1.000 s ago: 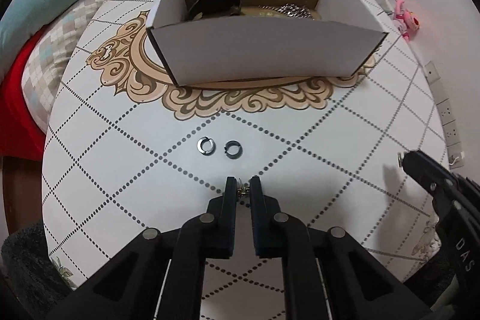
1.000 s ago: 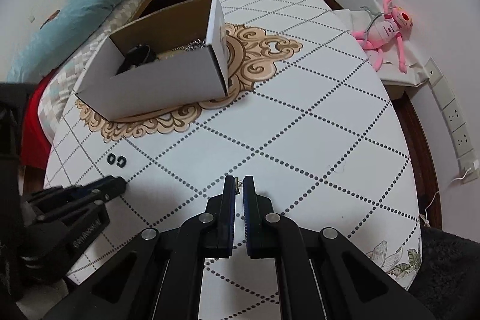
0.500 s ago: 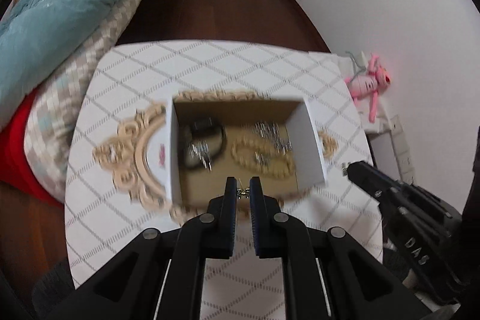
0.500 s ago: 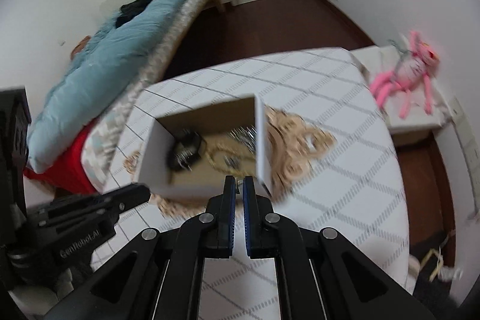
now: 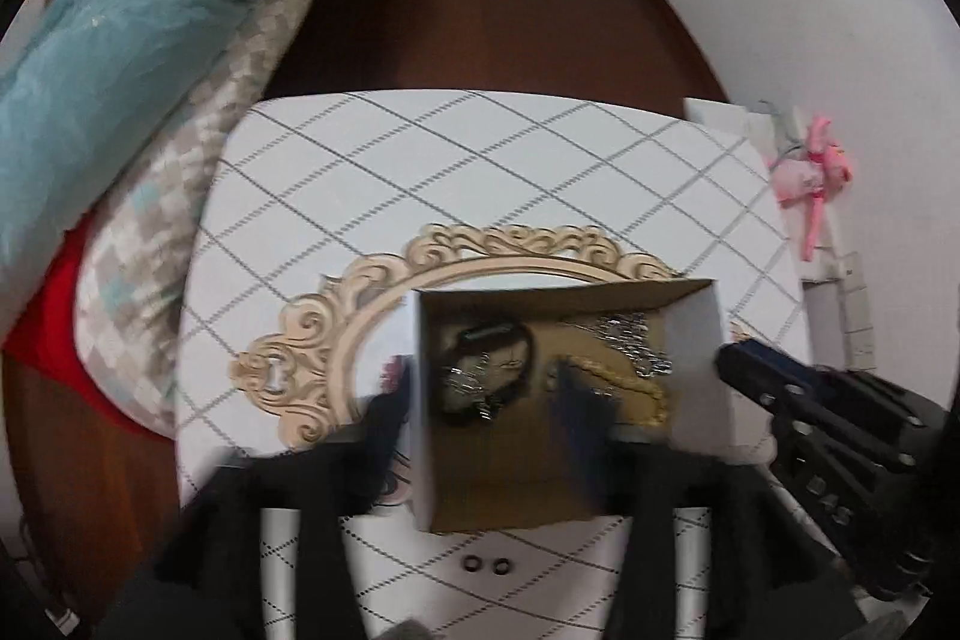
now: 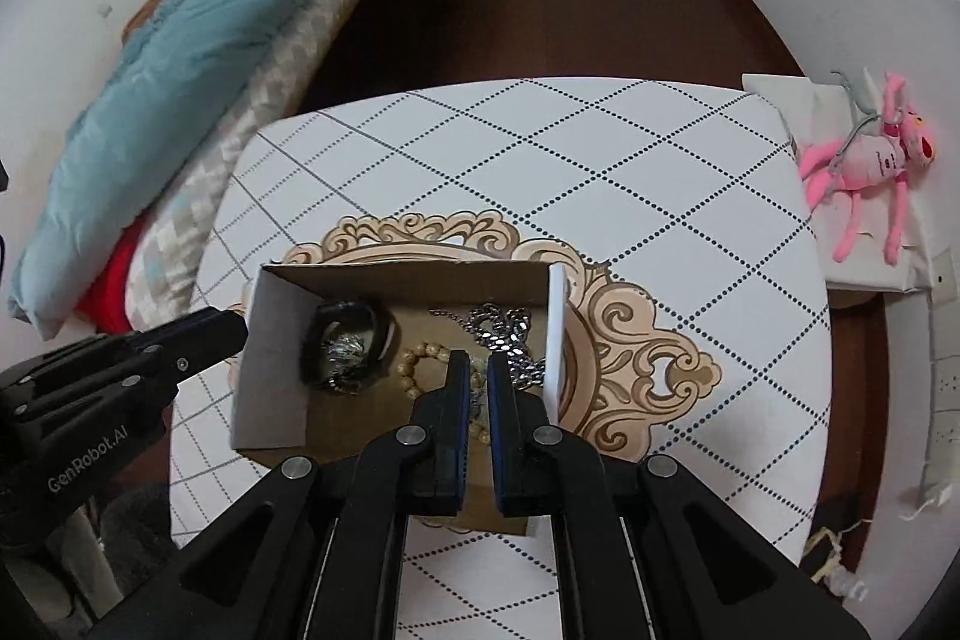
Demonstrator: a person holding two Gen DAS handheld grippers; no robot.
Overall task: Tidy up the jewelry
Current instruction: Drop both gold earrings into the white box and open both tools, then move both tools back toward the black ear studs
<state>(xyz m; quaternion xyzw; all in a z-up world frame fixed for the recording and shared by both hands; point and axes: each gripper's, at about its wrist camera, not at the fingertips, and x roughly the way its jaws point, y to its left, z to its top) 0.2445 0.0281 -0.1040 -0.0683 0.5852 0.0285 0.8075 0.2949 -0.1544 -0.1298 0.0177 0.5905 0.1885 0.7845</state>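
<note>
An open cardboard box (image 5: 432, 418) (image 6: 270, 340) stands on the white table. In it lie a black bracelet (image 6: 351, 340), a beige bead bracelet (image 6: 420, 361) and a silver chain (image 6: 507, 328). My left gripper (image 5: 480, 400) is blurred, with its jaws spread wide above the box; nothing shows between them. My right gripper (image 6: 474, 370) is nearly shut and empty, high above the box. Two small dark rings (image 5: 486, 565) lie on the table in front of the box.
The table (image 6: 690, 196) has a diamond grid and a tan ornament. A bed with a teal blanket (image 6: 198, 34) lies to the left. A pink plush toy (image 6: 864, 166) sits on a white stand at the right. Dark wood floor lies beyond.
Both grippers have risen high above the table and over the box. The left gripper, earlier shut on a small metal piece, has opened wide and the piece no longer shows between its fingers.
</note>
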